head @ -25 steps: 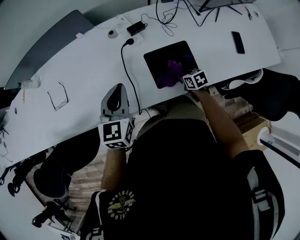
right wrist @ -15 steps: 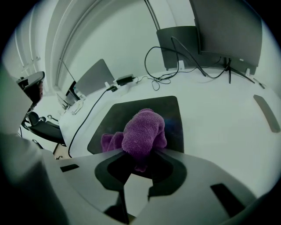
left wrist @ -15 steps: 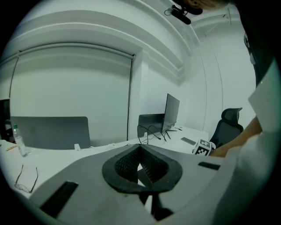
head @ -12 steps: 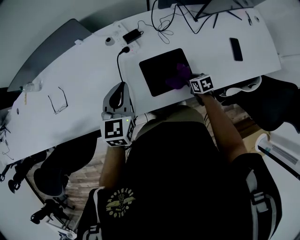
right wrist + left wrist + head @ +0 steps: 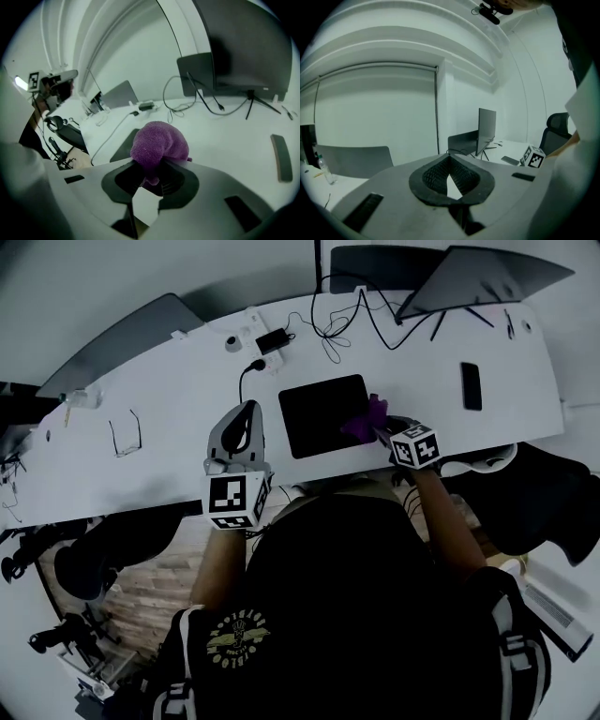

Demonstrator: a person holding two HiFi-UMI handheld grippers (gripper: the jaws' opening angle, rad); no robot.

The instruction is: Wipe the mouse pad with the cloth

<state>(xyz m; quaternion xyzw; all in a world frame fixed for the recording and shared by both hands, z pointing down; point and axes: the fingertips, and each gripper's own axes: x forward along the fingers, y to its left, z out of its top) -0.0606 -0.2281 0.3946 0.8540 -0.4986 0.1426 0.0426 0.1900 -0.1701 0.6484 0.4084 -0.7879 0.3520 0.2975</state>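
White desk [image 5: 169, 418] carries the black mouse pad [image 5: 314, 418] near its front edge, with the right gripper [image 5: 382, 430] clamped on the purple cloth [image 5: 367, 416] at the pad's right edge and the left gripper [image 5: 242, 418] clenched, empty, over the desk's front edge.

A long white bench [image 5: 169, 418] carries loose clutter. A dark phone [image 5: 471, 385] lies flat toward the right end, about midway between the far and near edges. A pair of glasses [image 5: 126, 434] lies open toward the left end. Near the middle of the far edge, a black power adapter [image 5: 275, 340] sits beside a white block with a plug in it [image 5: 265, 361]. A tangle of black cables [image 5: 339, 320] loops just right of them. A monitor [image 5: 487, 276] stands along the far edge toward the right corner. A small clear bottle [image 5: 79, 397] stands at the far left edge. Wood flooring [image 5: 150, 582] shows below the near edge, and a black chair [image 5: 553, 488] stands off the right end.
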